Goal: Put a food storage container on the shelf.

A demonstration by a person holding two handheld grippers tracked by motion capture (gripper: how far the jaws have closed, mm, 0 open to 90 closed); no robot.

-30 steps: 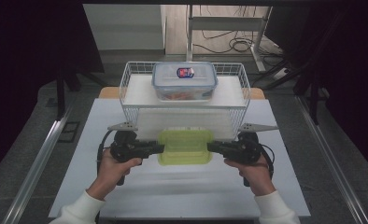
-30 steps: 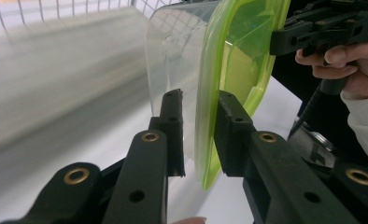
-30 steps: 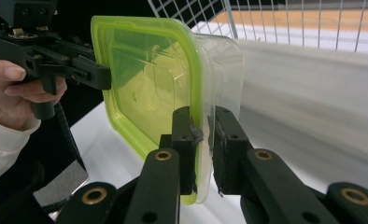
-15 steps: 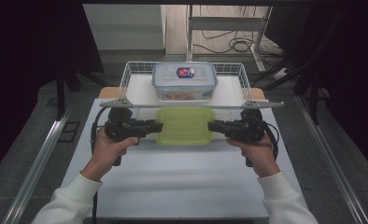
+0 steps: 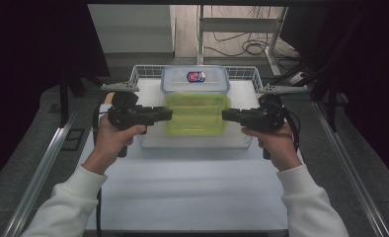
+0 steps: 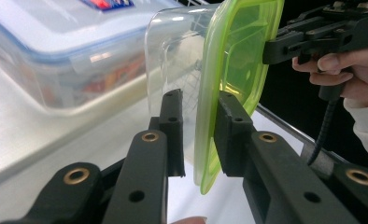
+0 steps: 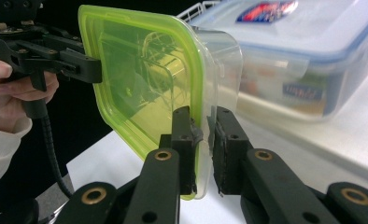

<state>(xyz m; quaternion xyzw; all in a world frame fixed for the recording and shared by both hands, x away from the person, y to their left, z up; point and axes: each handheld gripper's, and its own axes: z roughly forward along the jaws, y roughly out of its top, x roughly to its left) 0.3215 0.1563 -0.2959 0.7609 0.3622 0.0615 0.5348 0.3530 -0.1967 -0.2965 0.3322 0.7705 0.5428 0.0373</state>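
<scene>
A: Where is the green-lidded container (image 5: 197, 114)?
B: In the air above the wire basket (image 5: 144, 74), before the blue-lidded box (image 5: 195, 79).
A: The tools?
B: Left tool (image 5: 167, 114) and right tool (image 5: 227, 115) each clamp one end of its rim.

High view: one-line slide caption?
Both grippers, left and right, clamp a green-lidded container by its ends above the wire basket.

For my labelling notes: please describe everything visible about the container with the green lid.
The green-lidded container is a clear plastic box with rounded corners and a translucent lime lid, which is on. It looks empty. It is held level above the wire basket, in front of the blue-rimmed box. The left gripper and right gripper clamp its opposite ends.
</scene>
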